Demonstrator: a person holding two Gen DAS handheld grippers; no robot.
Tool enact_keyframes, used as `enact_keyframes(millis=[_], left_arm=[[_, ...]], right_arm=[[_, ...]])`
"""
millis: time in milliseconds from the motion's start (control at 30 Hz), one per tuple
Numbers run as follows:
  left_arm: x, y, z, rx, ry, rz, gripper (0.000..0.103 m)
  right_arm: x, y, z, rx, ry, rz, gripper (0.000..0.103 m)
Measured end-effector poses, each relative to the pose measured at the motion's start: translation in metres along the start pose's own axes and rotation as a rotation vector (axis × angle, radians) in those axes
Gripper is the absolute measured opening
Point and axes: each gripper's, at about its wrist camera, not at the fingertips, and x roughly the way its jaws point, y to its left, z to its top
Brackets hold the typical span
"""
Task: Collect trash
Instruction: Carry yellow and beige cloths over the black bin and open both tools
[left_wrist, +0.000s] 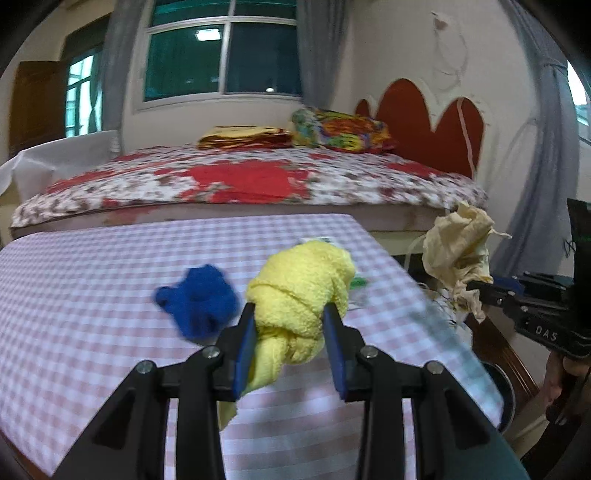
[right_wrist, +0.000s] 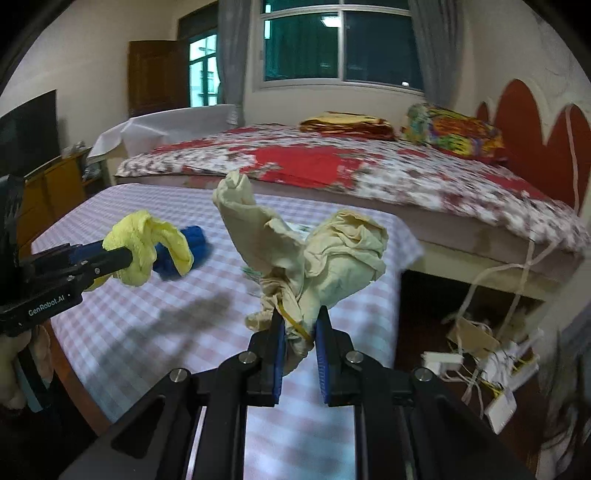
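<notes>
My left claw (left_wrist: 290, 317) grips a yellow cloth (left_wrist: 301, 284), my right claw (right_wrist: 299, 325) a cream rag (right_wrist: 332, 251); a blue cloth (left_wrist: 199, 302) left of centre remains on the counter (left_wrist: 92, 258).

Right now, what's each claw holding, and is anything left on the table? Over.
Left gripper shut on yellow towel. Right gripper shut on cream rag. Blue cloth left on checkered table. Nothing in the way.
</notes>
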Motion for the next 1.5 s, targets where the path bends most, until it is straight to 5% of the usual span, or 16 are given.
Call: enact_keyframes(millis=[1000, 1500], left_arm=[[0.041, -0.182, -0.016, 0.215, 0.109, -0.323, 0.037], [0.04, -0.268, -0.064, 0.324, 0.219, -0.495, 0.037]], right_arm=[[-0.061, -0.138, -0.116, 0.247, 0.117, -0.222, 0.016], [-0.09, -0.184, -0.207, 0.357, 0.258, -0.32, 0.016]])
